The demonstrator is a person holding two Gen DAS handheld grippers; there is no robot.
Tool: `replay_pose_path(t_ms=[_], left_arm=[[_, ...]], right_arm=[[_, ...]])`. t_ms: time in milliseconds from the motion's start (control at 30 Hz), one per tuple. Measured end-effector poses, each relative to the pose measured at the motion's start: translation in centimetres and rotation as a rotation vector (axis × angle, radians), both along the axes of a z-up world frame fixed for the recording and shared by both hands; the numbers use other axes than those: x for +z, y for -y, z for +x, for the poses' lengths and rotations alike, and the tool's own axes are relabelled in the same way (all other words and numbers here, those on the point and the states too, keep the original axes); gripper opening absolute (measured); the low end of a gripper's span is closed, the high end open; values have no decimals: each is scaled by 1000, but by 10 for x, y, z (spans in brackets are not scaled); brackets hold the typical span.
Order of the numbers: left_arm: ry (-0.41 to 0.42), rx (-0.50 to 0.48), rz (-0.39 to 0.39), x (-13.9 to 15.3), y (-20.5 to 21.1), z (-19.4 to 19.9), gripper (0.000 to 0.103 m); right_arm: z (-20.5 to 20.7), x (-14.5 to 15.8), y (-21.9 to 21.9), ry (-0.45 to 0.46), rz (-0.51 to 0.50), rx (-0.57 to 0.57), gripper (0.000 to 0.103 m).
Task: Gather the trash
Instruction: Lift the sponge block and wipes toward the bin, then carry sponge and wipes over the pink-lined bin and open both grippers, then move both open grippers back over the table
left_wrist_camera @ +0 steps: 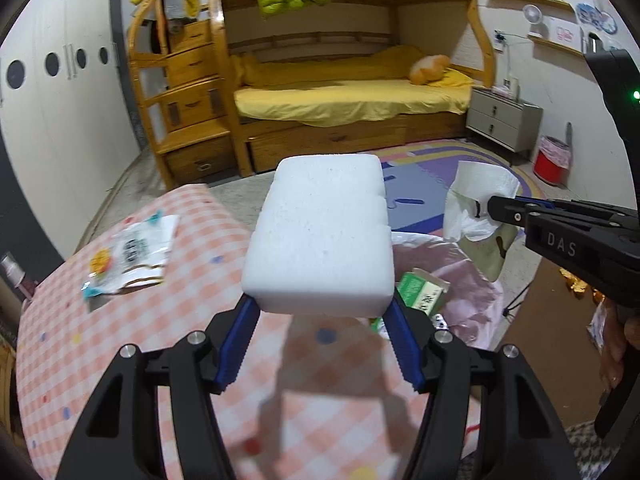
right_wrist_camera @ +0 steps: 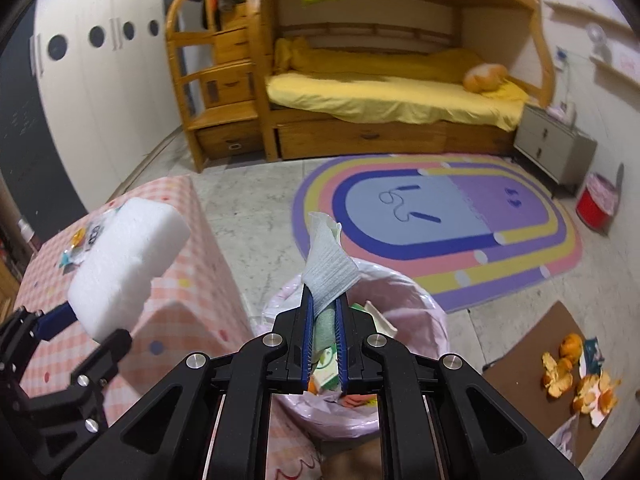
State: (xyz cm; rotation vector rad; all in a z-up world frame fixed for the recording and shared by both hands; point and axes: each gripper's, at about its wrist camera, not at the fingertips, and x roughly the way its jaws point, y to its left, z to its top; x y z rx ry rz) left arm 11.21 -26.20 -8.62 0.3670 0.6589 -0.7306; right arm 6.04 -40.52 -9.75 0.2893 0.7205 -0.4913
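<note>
A white foam block (left_wrist_camera: 320, 236) hangs over the pink checked table (left_wrist_camera: 160, 320), and my left gripper (left_wrist_camera: 320, 304) is shut on its near end, with the blue pads against both sides. In the right wrist view the same block (right_wrist_camera: 124, 264) and left gripper (right_wrist_camera: 92, 328) are at the left. My right gripper (right_wrist_camera: 325, 296) is shut on a crumpled white paper tissue (right_wrist_camera: 326, 256), held above the bin lined with a pink bag (right_wrist_camera: 400, 292). A green carton (right_wrist_camera: 326, 372) lies inside the bin. The left wrist view shows the tissue (left_wrist_camera: 476, 196), the right gripper (left_wrist_camera: 494, 208) and the bag (left_wrist_camera: 460, 280) at the right.
An empty snack wrapper (left_wrist_camera: 132, 252) lies on the table. Orange peels (right_wrist_camera: 576, 376) and scraps sit on brown cardboard (right_wrist_camera: 520, 360) on the floor at the right. A rainbow rug (right_wrist_camera: 440, 220), a wooden bunk bed (right_wrist_camera: 380, 92) and a red bin (right_wrist_camera: 596, 204) lie beyond.
</note>
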Motion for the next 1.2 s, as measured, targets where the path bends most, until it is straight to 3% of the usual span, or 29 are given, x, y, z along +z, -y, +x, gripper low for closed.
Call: replay_pose_path(t_ms=[300,400,500,767,1200], left_arm=[[-69,-92,8,-28,68,4,67],[-61,-94,28,-34,73,6,82],[-68,-89,26,-34,69,5,85],[-68,38,2,-12,21,20,85],[-31,219,-6,15,-86,44,85]], right_arm=[[-13,-12,46,32,92,-86,15],[-15,-16,57,49,134,-104,30],[-17,-15,60,60,147,-117,38],[-17,-7,45,90,149,-102,38],[34,11,-48,77,69,142,39]])
